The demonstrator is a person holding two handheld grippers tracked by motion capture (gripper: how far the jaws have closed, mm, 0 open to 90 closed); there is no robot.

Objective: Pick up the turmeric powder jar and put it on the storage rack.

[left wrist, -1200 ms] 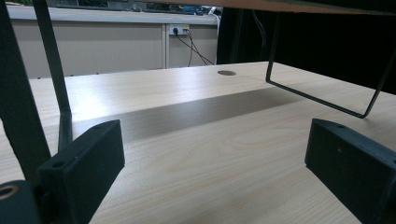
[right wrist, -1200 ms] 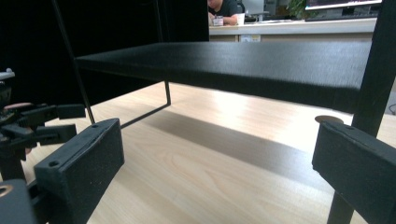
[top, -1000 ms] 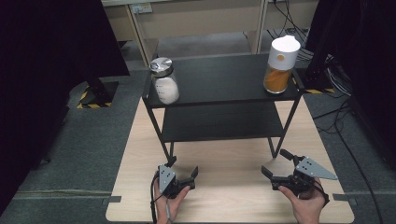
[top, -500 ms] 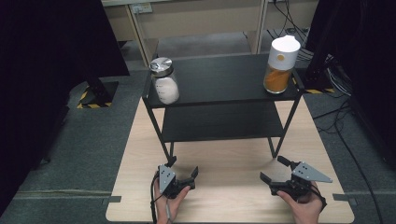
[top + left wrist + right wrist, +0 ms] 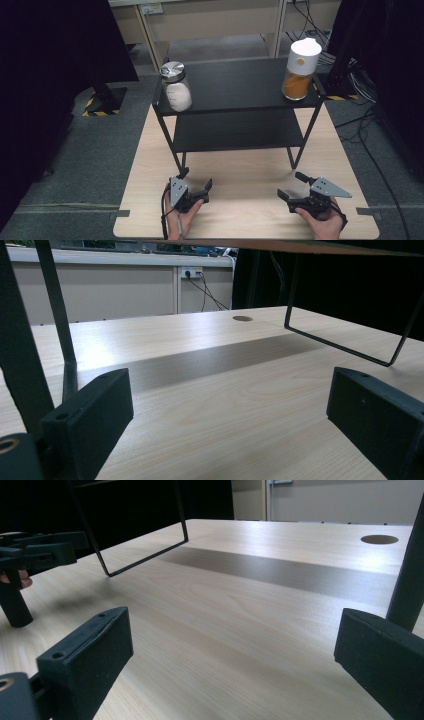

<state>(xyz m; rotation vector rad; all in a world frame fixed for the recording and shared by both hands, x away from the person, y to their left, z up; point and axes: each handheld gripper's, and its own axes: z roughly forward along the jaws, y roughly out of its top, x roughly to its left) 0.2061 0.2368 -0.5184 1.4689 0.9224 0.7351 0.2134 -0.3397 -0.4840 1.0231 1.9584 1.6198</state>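
On the near edge of the wooden table (image 5: 240, 200), the left gripper (image 5: 196, 186) is resting in the person's left hand (image 5: 184, 216), its jaws standing wide apart with nothing between them. In the left gripper view bare tabletop is lying between the two black jaws, and a leg of the black shelf rack (image 5: 240, 85) is rising just beside the left one. Well apart to the right, the right gripper (image 5: 295, 187) is sitting in the right hand (image 5: 322, 225), its jaws likewise spread and gripping nothing; the right gripper view is looking across the table toward the other gripper. Beyond both, the rack is standing on the table. On its top shelf a glass jar of white powder (image 5: 177, 91) is standing at the left corner, and a white-lidded container of orange contents (image 5: 298, 70) is standing upright at the right corner.
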